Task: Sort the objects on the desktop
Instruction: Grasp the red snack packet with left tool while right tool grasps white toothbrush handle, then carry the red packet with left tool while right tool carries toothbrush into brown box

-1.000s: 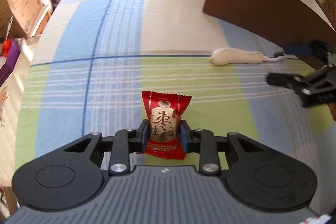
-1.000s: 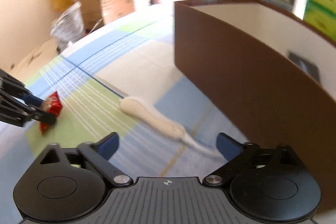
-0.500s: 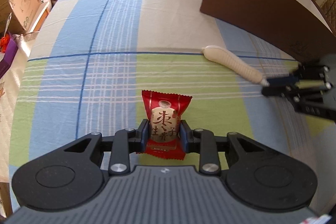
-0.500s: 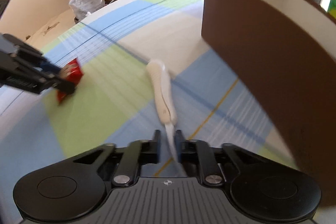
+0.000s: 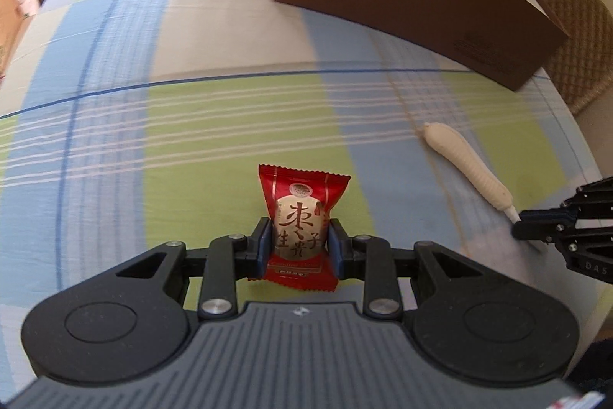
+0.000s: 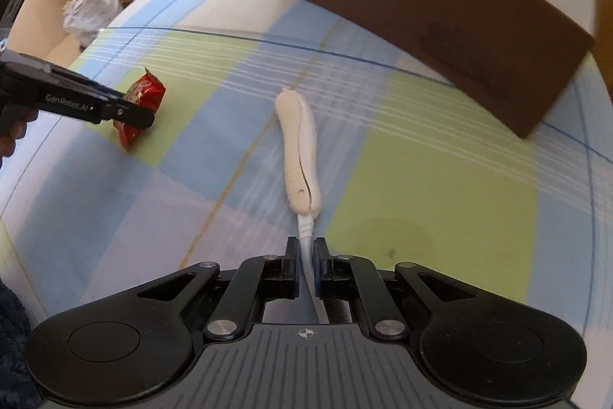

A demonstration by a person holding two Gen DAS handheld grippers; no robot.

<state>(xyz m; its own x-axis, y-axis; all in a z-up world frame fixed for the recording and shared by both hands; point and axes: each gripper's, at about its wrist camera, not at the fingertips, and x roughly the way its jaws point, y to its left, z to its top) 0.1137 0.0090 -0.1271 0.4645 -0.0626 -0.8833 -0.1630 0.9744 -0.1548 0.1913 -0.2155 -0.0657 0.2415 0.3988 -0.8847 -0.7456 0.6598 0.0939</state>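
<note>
While clamped from both sides, red snack packet (image 5: 301, 228) held upright between left gripper (image 5: 300, 247) pads, top edge projecting beyond fingertips, lower seal hanging below them. Ahead and beneath: checked tablecloth (image 5: 214, 125) in blue, green and cream. Further right, white handled tool (image 6: 298, 153) lying flat on cloth, handle pointing away from right gripper (image 6: 305, 269), thin narrow end pinched between nearly closed pads. Seen from left wrist, same tool well right of left fingers, tip meeting right fingertips. Beyond tool, ahead and right of both grippers, brown cardboard box (image 6: 433, 14), open-topped, contents not discernible.
</note>
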